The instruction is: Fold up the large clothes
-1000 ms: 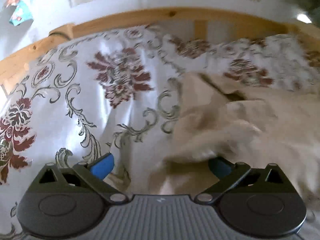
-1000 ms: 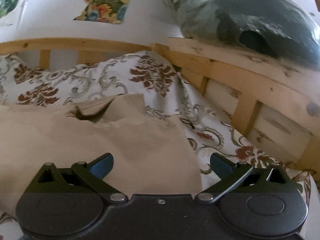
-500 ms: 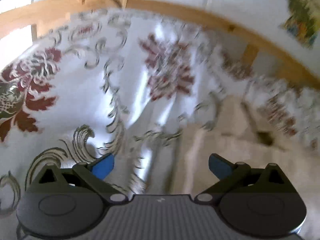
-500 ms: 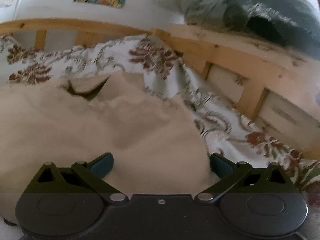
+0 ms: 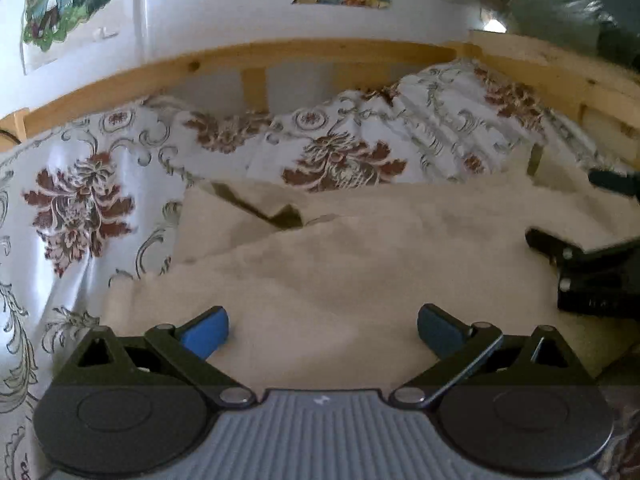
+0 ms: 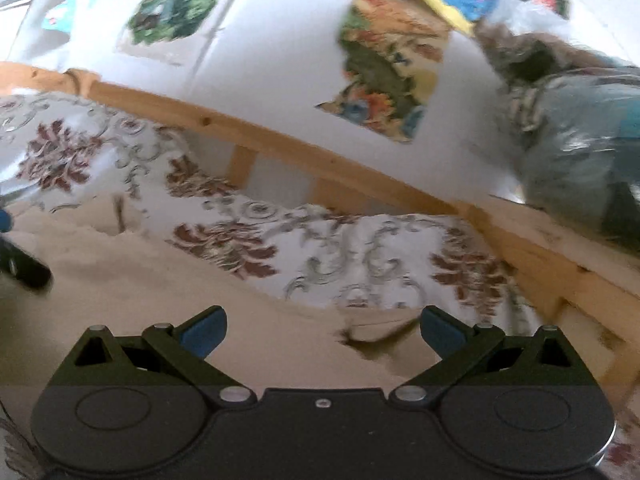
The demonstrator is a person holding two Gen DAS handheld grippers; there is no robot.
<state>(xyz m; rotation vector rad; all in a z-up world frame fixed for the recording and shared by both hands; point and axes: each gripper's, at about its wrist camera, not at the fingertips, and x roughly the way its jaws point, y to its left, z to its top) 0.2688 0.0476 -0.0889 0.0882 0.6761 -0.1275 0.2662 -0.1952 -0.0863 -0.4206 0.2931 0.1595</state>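
Observation:
A large beige garment (image 5: pixel 360 256) lies spread on the floral bedspread (image 5: pixel 80 200), with a dark collar opening (image 5: pixel 280 216) at its far left. My left gripper (image 5: pixel 323 330) is open and empty, low over the garment's near part. The right gripper's body shows at the right edge of the left wrist view (image 5: pixel 592 268). In the right wrist view the garment (image 6: pixel 120 280) fills the lower left. My right gripper (image 6: pixel 323 328) is open and empty over the garment's edge, beside a dark fold (image 6: pixel 376 340).
A wooden bed rail (image 5: pixel 280 56) runs along the far side and right (image 6: pixel 540 252). The wall behind carries colourful posters (image 6: pixel 388 64). A plastic-wrapped bundle (image 6: pixel 580 140) sits on the rail at the right. The left gripper's tip shows at the right wrist view's left edge (image 6: pixel 20 268).
The left gripper has swung from the bedspread on the left back over the garment. The right gripper has tilted and turned left, now looking across the bed at the wall. Both stay open.

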